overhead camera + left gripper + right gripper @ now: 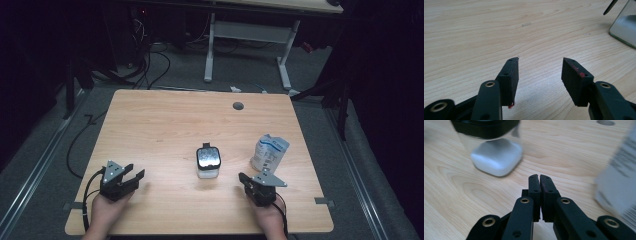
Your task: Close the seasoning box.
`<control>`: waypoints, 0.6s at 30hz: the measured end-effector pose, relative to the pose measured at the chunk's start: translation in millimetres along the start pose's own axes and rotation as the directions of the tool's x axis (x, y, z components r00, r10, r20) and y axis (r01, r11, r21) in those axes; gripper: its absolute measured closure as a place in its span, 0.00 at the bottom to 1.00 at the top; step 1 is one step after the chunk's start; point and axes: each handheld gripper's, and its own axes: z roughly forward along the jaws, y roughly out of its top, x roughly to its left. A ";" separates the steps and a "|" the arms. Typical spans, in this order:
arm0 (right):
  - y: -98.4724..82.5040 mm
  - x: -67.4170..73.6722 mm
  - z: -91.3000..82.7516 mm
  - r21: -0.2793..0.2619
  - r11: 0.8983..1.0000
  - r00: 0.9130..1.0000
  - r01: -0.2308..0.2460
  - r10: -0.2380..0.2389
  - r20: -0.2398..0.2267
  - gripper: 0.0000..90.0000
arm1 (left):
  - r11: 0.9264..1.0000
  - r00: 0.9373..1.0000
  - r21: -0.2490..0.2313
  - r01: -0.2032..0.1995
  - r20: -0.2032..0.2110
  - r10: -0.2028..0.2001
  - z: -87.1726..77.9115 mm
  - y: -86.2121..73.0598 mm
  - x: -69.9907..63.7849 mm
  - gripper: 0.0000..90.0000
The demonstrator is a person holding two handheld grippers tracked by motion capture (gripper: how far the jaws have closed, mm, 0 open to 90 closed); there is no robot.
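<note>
**Inspector:** While both tools sit low over the table, report the jaws and the items ahead of them.

**Operator:** I see the left gripper with its jaws spread and nothing between them, only bare wood grain. The right gripper has its jaws pressed together, or very nearly, and pinches nothing. The square container stands ahead of the right jaws and off to their left, near but apart; from the left jaws it lies well off to the right. The white pouch stands just ahead of the right jaws, to their right, also untouched.

**Inspector:** Handling assessment?

**Operator:** I judge the container rigid: a clear, smooth wall under a black lid, with a pale, rounded base. Smooth sides may slip, so I would spread the right jaws and close on two opposite flat walls below the lid, not on the rounded corners. Its weight I cannot tell; whether it holds anything I cannot tell. The pouch looks soft and light, likely to crumple or topple under a push; its upper edge is the better hold.

**Inspector:** Surface and surroundings?

**Operator:** A light wooden top, flat and matt, with a round cable port beyond the jaws. The room is dim: grey floor, loose cables, a white desk frame behind.
</note>
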 end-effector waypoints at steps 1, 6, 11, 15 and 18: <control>-1.1 -2.5 -2.3 -0.002 1.000 1.000 -0.007 0.007 0.005 0.97 | 1.000 1.000 -0.002 0.000 -0.001 0.000 -0.8 0.1 0.5 0.52; -9.3 -15.4 -18.9 -0.004 1.000 0.999 -0.020 0.020 0.036 0.94 | 1.000 1.000 -0.003 -0.011 -0.015 0.011 -4.9 0.8 5.8 0.51; -20.1 -22.5 -34.1 -0.003 1.000 0.998 -0.012 0.012 0.068 0.90 | 1.000 1.000 -0.017 0.005 -0.027 -0.005 -7.4 3.8 8.8 0.50; -21.9 -30.2 -40.1 -0.023 0.998 0.995 -0.062 0.064 0.074 0.89 | 1.000 1.000 -0.012 -0.008 -0.024 0.007 -7.1 2.1 6.2 0.49; -19.7 -31.1 -41.0 -0.033 0.997 0.994 -0.070 0.072 0.079 0.89 | 1.000 1.000 -0.008 -0.013 -0.026 0.013 -7.3 1.1 5.3 0.49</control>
